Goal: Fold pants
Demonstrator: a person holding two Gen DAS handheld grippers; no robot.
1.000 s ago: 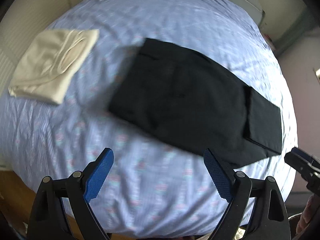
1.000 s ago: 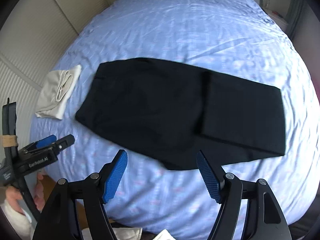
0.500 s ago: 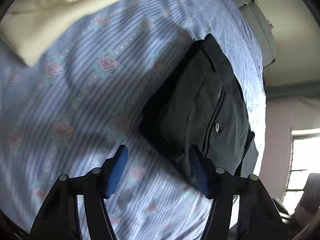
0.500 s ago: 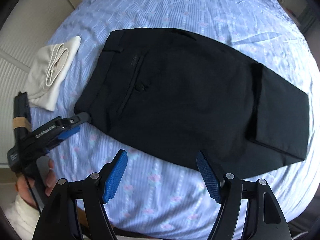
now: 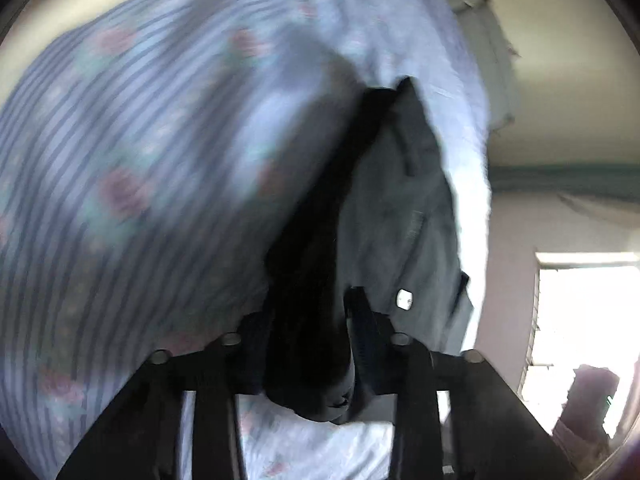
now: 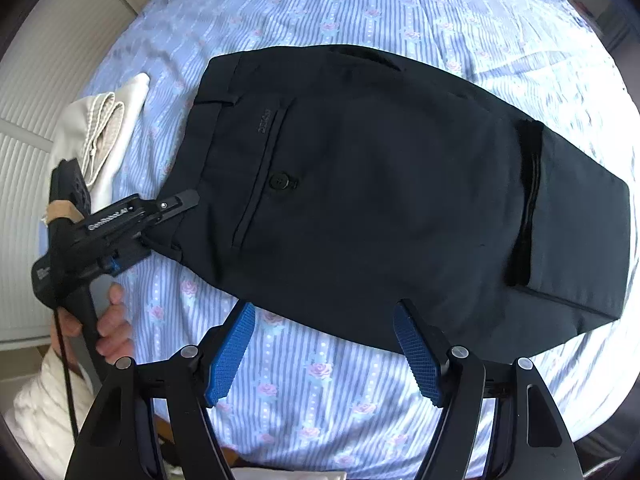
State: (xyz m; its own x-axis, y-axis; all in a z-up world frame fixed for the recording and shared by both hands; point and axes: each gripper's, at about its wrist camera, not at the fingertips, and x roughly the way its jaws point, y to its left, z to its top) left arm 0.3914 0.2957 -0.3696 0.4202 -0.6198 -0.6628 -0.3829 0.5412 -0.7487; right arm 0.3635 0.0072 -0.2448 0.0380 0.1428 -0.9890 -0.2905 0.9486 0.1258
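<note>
Our left hand-held gripper (image 6: 160, 222) clenched the waistband corner of the black pants (image 6: 380, 184) on the bed (image 6: 320, 380); our right hand-held gripper (image 6: 324, 354) hovered released, just short of their near edge.

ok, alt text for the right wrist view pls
Black pants, partly folded, lie on a blue striped floral bedsheet, back pocket and button up. The left gripper grips their waistband corner; the right gripper hovers open near the pants' closest edge. A folded cream garment lies beside the waistband.
</note>
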